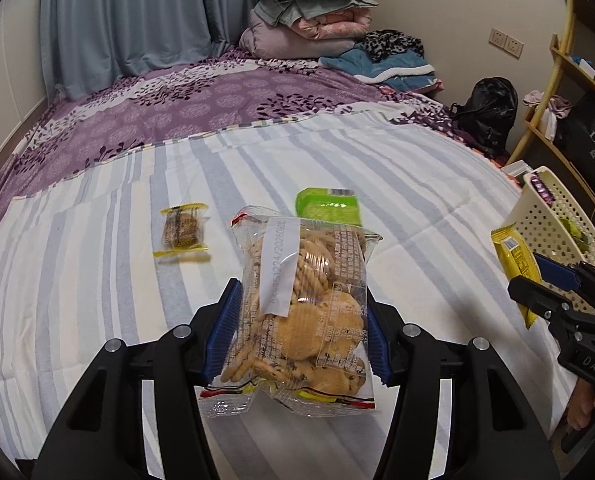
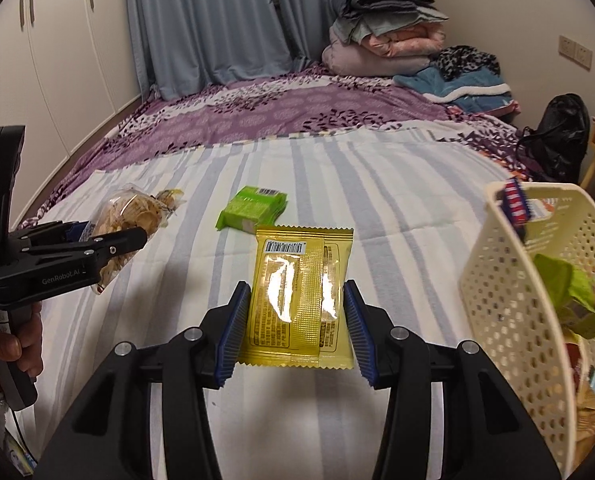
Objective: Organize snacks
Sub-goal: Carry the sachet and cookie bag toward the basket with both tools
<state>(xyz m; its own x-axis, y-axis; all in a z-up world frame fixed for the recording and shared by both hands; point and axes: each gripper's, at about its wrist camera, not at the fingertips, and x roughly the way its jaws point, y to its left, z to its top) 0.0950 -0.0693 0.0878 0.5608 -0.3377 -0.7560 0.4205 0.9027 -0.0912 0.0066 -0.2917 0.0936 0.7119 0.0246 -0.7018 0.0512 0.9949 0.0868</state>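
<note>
My left gripper [image 1: 303, 312] is shut on a clear bag of cookies [image 1: 305, 312] and holds it above the striped bed sheet. The same bag [image 2: 133, 220] and left gripper [image 2: 137, 240] show at the left of the right wrist view. My right gripper [image 2: 293, 316] is shut on a yellow snack packet [image 2: 297, 296], held above the sheet beside the cream perforated basket [image 2: 509, 292]. In the left wrist view the packet [image 1: 517, 264] and right gripper [image 1: 537, 276] are at the right, next to the basket [image 1: 553, 232]. A green packet [image 2: 253, 208] and a small yellow-wrapped cake [image 1: 182, 230] lie on the sheet.
The basket holds several snacks, among them a green wrapper [image 2: 565, 284]. Folded quilts [image 1: 309, 16] and clothes lie at the far end of the bed. A black bag [image 1: 485, 112] and a wooden shelf [image 1: 557, 92] stand at the right. Wardrobe doors [image 2: 57, 60] stand at the left.
</note>
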